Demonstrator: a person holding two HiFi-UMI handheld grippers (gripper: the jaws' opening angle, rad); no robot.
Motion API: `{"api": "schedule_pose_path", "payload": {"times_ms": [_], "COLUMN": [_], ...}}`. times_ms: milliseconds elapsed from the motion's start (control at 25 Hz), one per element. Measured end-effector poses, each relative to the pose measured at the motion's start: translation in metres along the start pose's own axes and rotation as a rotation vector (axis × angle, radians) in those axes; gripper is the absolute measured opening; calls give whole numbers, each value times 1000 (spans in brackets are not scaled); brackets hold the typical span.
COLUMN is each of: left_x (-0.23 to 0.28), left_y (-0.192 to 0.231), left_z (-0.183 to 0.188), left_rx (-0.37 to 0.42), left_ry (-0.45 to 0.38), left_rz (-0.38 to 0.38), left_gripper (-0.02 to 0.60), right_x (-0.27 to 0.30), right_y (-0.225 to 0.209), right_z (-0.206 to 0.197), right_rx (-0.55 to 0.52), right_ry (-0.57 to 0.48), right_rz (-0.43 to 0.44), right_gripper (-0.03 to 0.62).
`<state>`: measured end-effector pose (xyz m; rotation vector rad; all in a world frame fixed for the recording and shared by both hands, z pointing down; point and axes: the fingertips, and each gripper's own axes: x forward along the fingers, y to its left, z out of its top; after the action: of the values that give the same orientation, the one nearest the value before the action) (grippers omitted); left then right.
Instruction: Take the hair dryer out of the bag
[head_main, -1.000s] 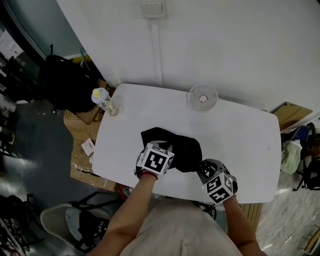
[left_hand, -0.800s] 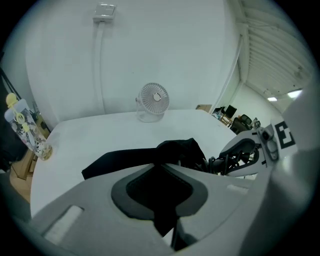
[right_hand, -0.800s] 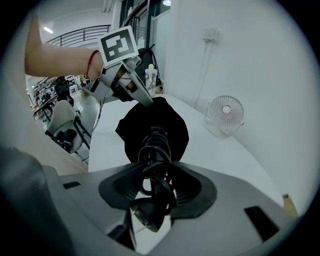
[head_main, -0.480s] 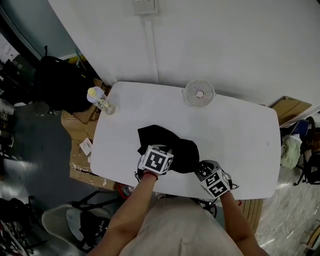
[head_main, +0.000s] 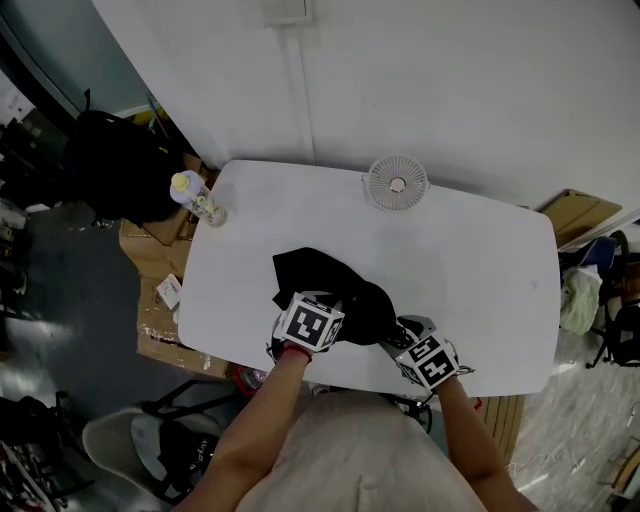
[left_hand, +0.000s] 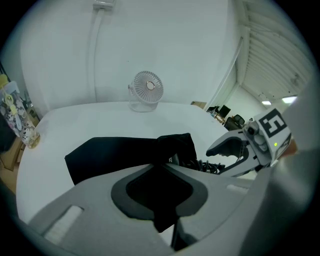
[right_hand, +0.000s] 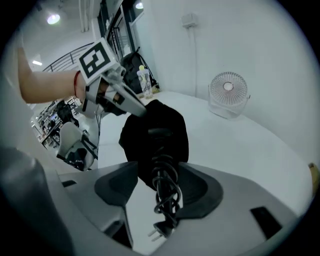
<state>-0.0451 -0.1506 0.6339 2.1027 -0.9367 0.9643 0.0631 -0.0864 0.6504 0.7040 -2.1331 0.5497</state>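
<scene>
- The white table (head_main: 470, 270) carries a black fabric bag (head_main: 312, 276), slumped near the edge closest to you, left of centre.
- Your left gripper (left_hand: 163, 195) has its fingers almost together, pinching a fold of the bag's black cloth. The fabric fills the gap between them and hangs through below.
- Your right gripper (right_hand: 163, 192) sits just beside the bag on its right. Its fingers have just been opening and now stand wide apart.
- A bundled black power cord (right_hand: 161, 172) lies between the right fingers. It runs out of the bag's mouth toward you and ends in a two-pin plug (right_hand: 159, 231). The fingers do not clamp it.
- Hair dryer: its body is inside the bag. Only the cord and plug show clearly; black on black, the body cannot be told from the cloth.
- Both grippers point steeply down at the bag, one at each side of its near end, close together.
- At the far edge of the table stands a small white round desk fan (head_main: 396, 184), well apart from the bag.
- On the far left corner stands a clear plastic bottle with a pale yellow cap (head_main: 197, 198).
</scene>
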Motion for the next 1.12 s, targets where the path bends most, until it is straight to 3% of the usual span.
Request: {"api": "schedule_pose_path", "payload": {"times_ms": [160, 480, 680, 1120], "left_x": [0, -3, -3, 1], "left_y": [-2, -8, -6, -4], "left_z": [-3, -2, -3, -1], "left_rx": [13, 33, 21, -4], "left_ry": [7, 12, 13, 16], "left_rz": [-9, -27, -39, -52], "left_gripper": [43, 43, 43, 43], "right_x": [13, 50, 62, 78], "right_y": [-3, -4, 1, 0], "right_z": [29, 33, 18, 16], "right_rx": [23, -111, -132, -149], "right_ry": [-26, 163, 275, 325], "right_rz": [21, 10, 28, 21], "right_gripper": [175, 204, 245, 246]}}
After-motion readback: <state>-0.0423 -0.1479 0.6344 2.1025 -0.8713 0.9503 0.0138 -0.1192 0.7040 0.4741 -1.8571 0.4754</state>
